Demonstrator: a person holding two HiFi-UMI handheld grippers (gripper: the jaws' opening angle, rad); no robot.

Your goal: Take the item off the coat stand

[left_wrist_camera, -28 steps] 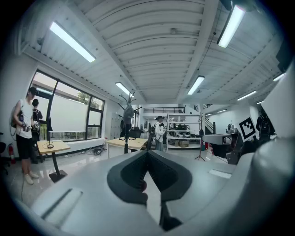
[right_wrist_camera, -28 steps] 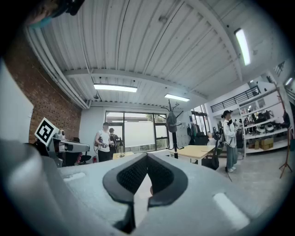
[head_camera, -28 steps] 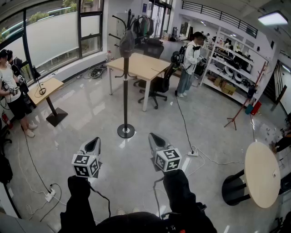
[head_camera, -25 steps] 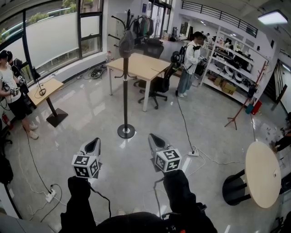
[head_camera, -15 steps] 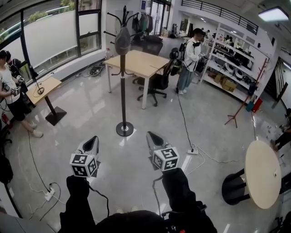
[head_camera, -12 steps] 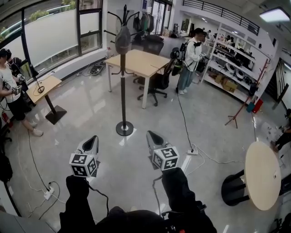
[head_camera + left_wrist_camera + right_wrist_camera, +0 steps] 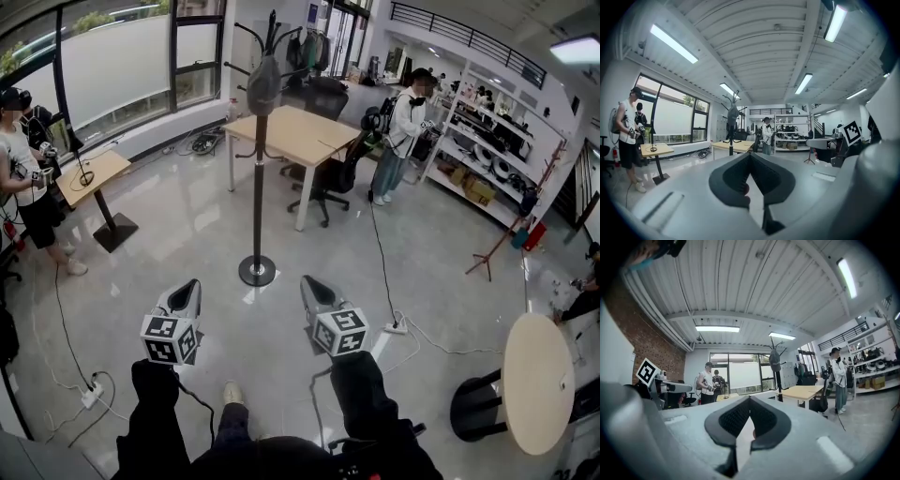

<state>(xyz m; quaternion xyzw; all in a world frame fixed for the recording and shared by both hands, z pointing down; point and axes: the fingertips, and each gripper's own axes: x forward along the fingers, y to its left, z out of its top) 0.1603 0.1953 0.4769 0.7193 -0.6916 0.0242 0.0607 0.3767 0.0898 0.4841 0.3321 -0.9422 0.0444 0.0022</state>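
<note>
Grey cap (image 7: 263,84) is hung high on the coat stand (image 7: 258,187), well apart. The left tongs (image 7: 190,285) and right tongs (image 7: 307,281) are clenched empty, and should be opened before the cap is lifted upward.

Glossy, smooth floor (image 7: 169,234); matt metal coat stand (image 7: 258,187); the item (image 7: 263,86) hanging there seems dark cloth; wood-topped surface (image 7: 291,131).

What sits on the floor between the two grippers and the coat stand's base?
Nothing: the head view shows only bare floor between the left gripper, right gripper and coat stand.
</note>
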